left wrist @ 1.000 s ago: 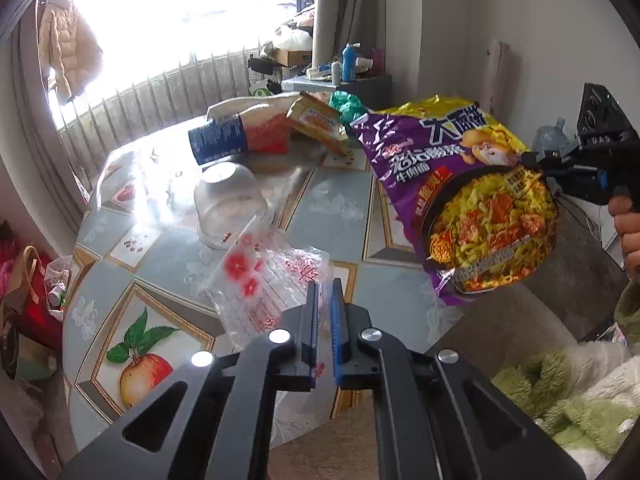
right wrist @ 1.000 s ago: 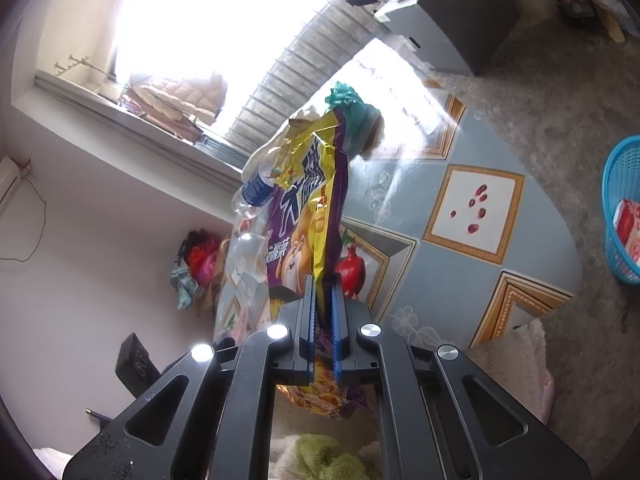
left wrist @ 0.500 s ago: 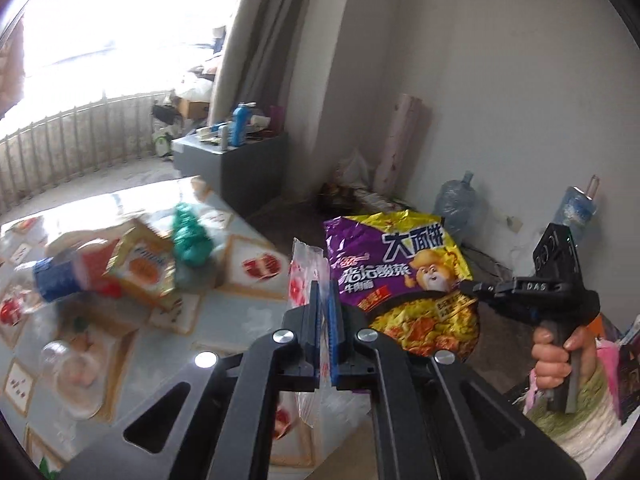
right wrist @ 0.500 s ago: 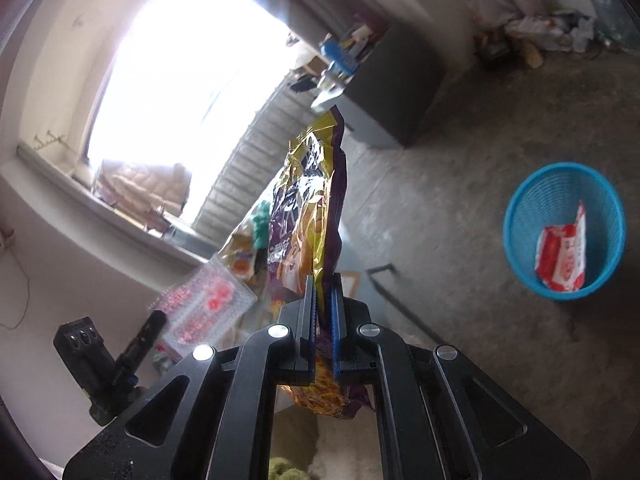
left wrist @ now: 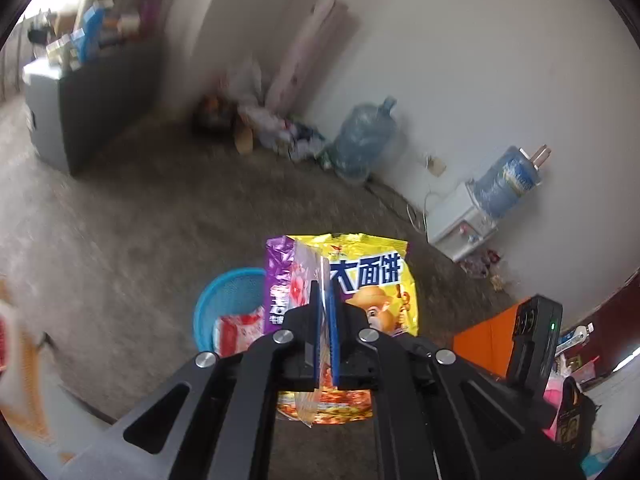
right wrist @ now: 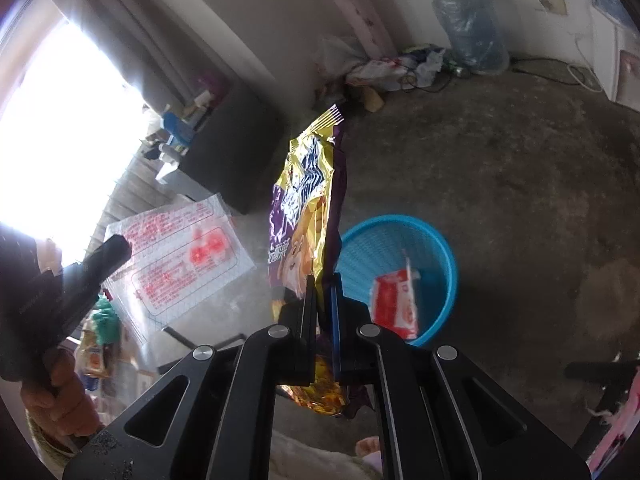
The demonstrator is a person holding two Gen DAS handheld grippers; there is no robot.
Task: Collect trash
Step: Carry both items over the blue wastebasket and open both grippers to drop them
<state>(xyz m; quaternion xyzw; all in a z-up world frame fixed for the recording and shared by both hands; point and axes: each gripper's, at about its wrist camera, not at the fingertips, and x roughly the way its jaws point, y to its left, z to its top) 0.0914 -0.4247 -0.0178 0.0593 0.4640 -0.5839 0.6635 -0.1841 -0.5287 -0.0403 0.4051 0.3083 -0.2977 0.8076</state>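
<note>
The round blue plastic mesh basket [right wrist: 396,276] stands on the floor, one red wrapper inside. The right claw [right wrist: 324,312] is clenched on the purple-and-yellow foil noodle packet [right wrist: 308,208]; carry it over the rim before letting go. The left claw [left wrist: 326,320] pinches the clear, red-printed plastic bag [right wrist: 180,248] and should follow.

Noodle packet [left wrist: 372,276]: large blue characters "大面饼" on yellow.

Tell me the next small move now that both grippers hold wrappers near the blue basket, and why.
Probably carry the right gripper forward over the blue basket, then open. Its noodle packet hangs beside the rim, not above the opening. The left gripper's clear bag hangs farther off.
</note>
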